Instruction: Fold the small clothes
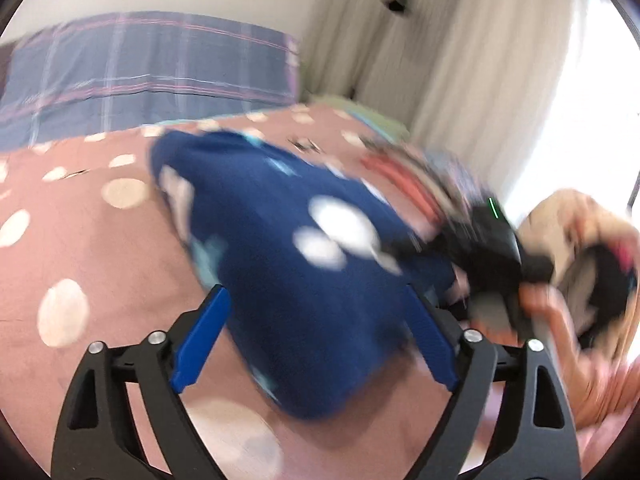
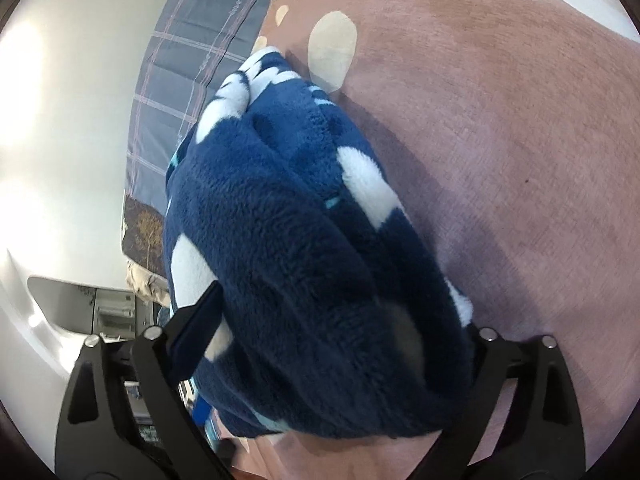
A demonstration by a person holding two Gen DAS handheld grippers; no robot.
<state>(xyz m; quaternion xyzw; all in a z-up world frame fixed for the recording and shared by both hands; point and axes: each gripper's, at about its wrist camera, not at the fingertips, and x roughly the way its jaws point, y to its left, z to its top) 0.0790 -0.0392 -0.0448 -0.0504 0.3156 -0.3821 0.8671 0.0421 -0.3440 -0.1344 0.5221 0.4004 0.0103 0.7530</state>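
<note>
Fleece lies bunched on the bed, long axis running away from both grippers; right gripper is nearer, fingers spread wide around its near end, grip uncertain; left gripper fingers apart, nothing pinched.

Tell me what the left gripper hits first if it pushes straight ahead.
Most likely the blue fleece garment, lying between and ahead of the left gripper's open fingers; motion blur leaves depth unclear.

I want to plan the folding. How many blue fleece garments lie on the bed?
1. The blue fleece garment lies bunched on the pink dotted bedcover, below the plaid pillow. Others may be hidden outside the views.
</note>
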